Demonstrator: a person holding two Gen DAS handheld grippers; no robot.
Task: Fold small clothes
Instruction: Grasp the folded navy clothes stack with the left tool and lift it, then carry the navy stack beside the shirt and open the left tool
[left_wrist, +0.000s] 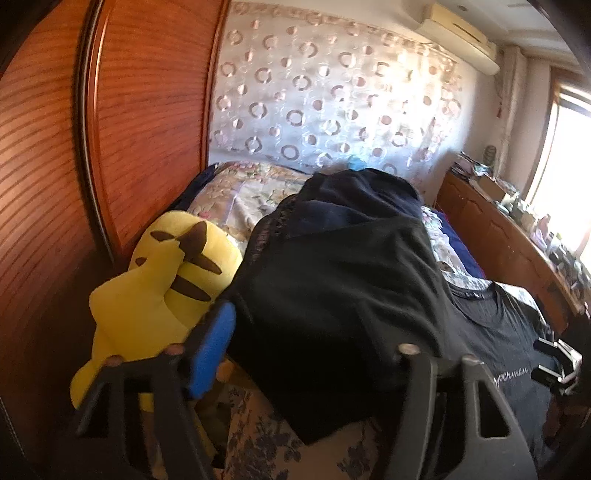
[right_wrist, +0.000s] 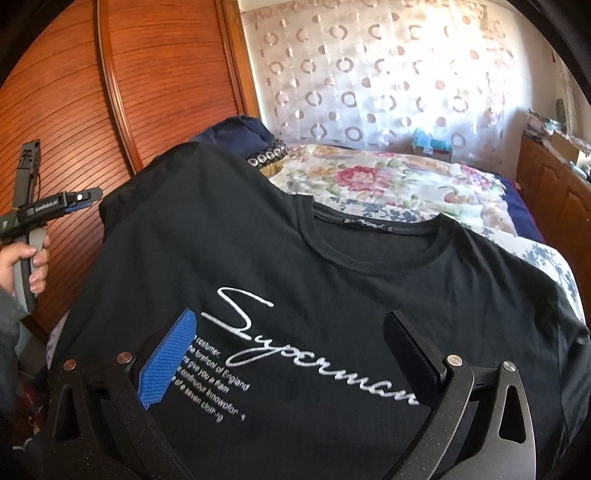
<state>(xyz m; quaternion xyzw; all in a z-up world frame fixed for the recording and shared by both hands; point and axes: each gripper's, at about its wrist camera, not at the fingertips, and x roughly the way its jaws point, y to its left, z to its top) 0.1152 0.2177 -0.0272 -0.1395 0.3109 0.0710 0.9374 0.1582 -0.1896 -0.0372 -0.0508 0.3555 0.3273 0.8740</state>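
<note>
- Black cotton T-shirt with white script lettering (right_wrist: 295, 295) lies front-up on the bed with the floral quilt (right_wrist: 388, 181), collar toward the headboard; its left side looks bunched and rides up over a heap of dark clothes (left_wrist: 351, 229).
- Tall reddish slatted wooden wardrobe (left_wrist: 122, 110) stands along the far left, close to the bed, so room for an outward sweep on that side looks tight.
- Yellow plush toy with brown stripes (left_wrist: 166, 280) sits between the wardrobe and the dark heap, just beside the left gripper (left_wrist: 317, 343); a wide swing here could knock it.
- Left gripper has its jaws spread apart and grasps nothing; dark cloth lies between and beyond its fingers, though whether they touch it cannot be told.
- Sensible handling, judging from the layout: pinch the left sleeve or shoulder edge rather than a thick bunch, lift it free of the heap, then draw it flat before any fold.
- Right gripper (right_wrist: 291, 354) hovers over the chest print, jaws parted and empty; it could pin the shirt's middle while the other side is pulled straight.
- Open quilt past the collar offers the freest room for spreading.
- Brown wooden cabinet with clutter on top (right_wrist: 554, 177) runs along the bed's right edge, limiting reach there.
</note>
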